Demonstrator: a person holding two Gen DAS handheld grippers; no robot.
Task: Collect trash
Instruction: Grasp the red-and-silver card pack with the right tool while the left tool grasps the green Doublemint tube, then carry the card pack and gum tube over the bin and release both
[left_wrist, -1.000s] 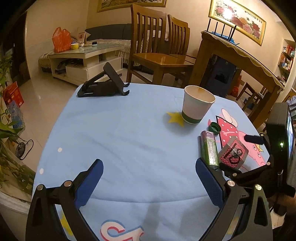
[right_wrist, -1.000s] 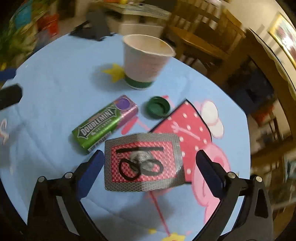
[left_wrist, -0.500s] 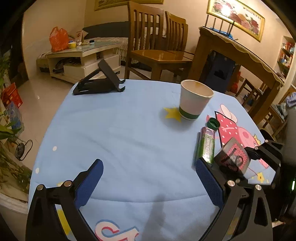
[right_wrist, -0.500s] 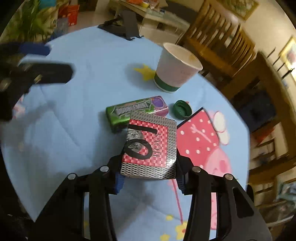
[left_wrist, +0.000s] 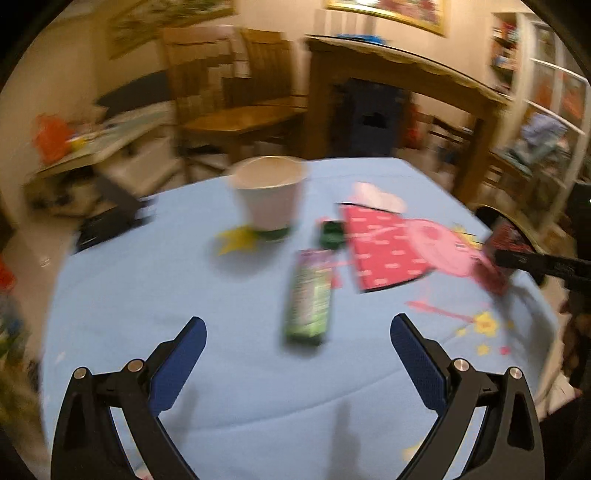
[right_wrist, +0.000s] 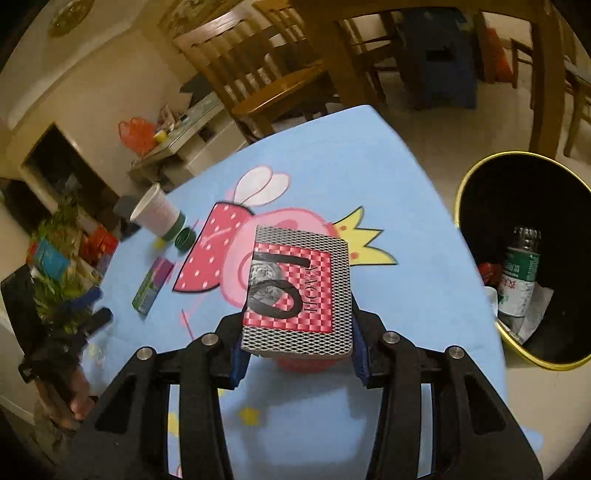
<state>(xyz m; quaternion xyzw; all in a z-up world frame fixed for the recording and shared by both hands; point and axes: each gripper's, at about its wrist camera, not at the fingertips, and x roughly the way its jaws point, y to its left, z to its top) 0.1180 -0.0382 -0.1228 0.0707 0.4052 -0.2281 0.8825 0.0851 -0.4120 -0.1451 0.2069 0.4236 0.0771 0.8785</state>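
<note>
Black bin (right_wrist: 524, 258), seemingly holding a bottle (right_wrist: 519, 273), shows rightward only.

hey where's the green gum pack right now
In the left wrist view the flat green gum pack lies on the blue tablecloth, ahead of the open left gripper, just this side of the small green cap.

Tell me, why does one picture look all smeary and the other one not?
Left wrist view: motion blur smears the paper cup and green gum pack, though the left gripper looks crisp. Right wrist view: sharp on the red box and trash bin; the fisheye bends the table's edge.
</note>
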